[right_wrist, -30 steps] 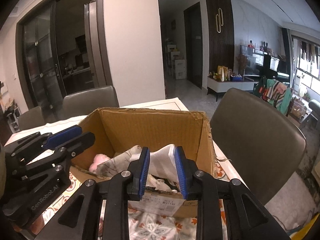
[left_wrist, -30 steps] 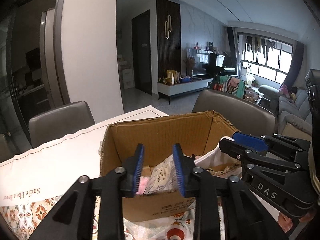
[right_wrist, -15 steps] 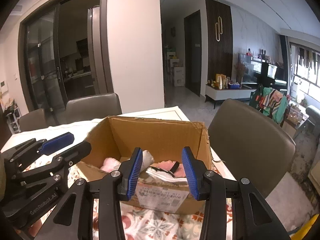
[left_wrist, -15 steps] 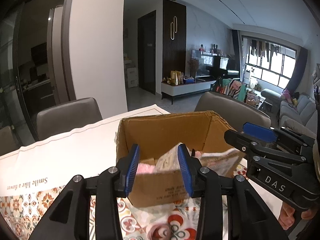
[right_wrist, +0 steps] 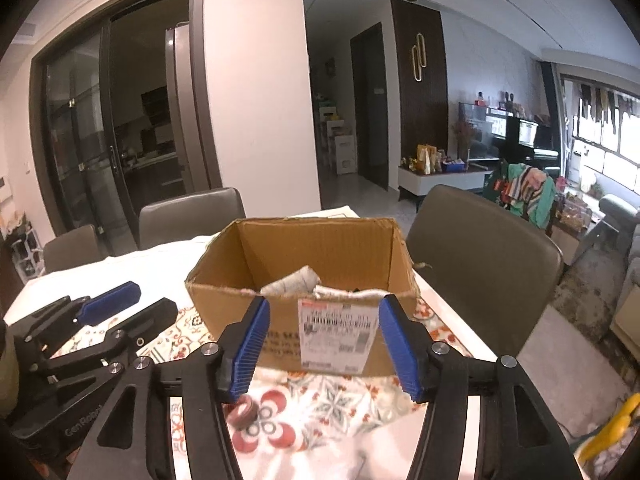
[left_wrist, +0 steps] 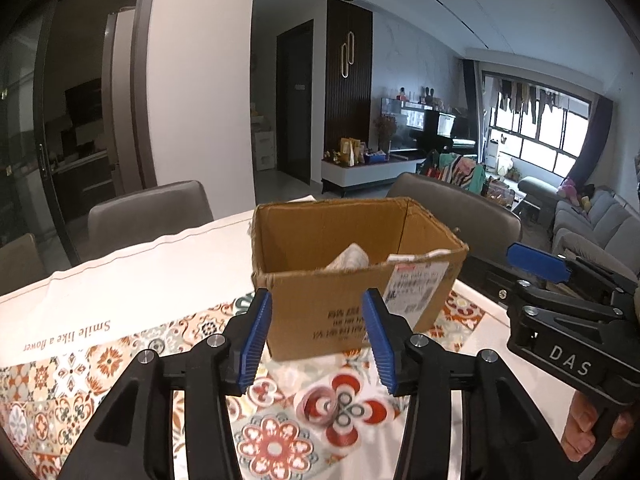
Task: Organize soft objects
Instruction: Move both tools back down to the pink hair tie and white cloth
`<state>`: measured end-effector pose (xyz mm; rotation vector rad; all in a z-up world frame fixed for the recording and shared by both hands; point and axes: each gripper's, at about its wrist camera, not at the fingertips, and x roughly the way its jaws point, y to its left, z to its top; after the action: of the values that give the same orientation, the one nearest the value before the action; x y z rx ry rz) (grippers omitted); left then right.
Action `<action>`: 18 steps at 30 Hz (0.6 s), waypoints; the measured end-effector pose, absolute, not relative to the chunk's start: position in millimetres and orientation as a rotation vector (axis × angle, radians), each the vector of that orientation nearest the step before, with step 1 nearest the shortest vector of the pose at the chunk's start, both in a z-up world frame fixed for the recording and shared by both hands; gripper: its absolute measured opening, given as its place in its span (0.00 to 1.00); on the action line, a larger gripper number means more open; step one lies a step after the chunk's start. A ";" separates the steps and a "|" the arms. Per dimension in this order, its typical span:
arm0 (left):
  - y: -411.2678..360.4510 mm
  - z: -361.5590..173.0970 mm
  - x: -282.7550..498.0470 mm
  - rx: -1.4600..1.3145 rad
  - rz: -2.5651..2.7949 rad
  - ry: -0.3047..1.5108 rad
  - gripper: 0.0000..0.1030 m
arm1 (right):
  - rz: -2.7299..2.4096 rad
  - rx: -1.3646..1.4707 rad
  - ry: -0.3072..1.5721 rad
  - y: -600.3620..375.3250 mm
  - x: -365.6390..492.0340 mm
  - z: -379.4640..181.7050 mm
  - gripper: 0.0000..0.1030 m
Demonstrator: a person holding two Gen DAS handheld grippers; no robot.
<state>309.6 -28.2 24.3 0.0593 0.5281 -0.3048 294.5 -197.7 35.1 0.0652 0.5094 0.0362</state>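
An open cardboard box (left_wrist: 352,280) stands on the patterned tablecloth and also shows in the right wrist view (right_wrist: 304,280). Soft cloth items (left_wrist: 350,258) lie inside it, a rolled pale one and a white one (right_wrist: 296,282). My left gripper (left_wrist: 318,338) is open and empty, in front of the box and apart from it. My right gripper (right_wrist: 322,346) is open and empty, also in front of the box. Each gripper shows in the other's view, the right one (left_wrist: 560,320) at the right and the left one (right_wrist: 96,328) at the left.
The table (left_wrist: 100,280) carries a white cloth with lettering and a floral patterned cloth (left_wrist: 280,432). Grey chairs (left_wrist: 152,216) stand behind the table and one (right_wrist: 480,256) stands at its right. A sofa (left_wrist: 592,224) is far right.
Both grippers let go of the cloth, opened wide and pulled back from the box. The cloth items now lie down inside the box.
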 end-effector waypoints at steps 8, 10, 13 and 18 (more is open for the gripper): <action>-18.4 12.8 278.8 0.043 -0.305 0.559 0.49 | 0.007 0.072 0.520 -191.3 258.3 25.3 0.63; -14.4 7.6 271.3 0.041 -0.305 0.571 0.49 | 0.002 0.075 0.529 -189.2 250.6 21.9 0.63; -12.0 0.1 262.3 0.052 -0.301 0.587 0.50 | -0.011 0.068 0.529 -186.3 242.3 17.7 0.63; -7.4 -13.8 251.0 0.083 -0.310 0.614 0.50 | -0.025 0.053 0.554 -181.7 231.6 4.6 0.63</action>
<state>251.0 -7.4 -13.8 0.0829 0.6136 -0.3103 231.6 -181.7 4.6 0.0534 0.5535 -0.0254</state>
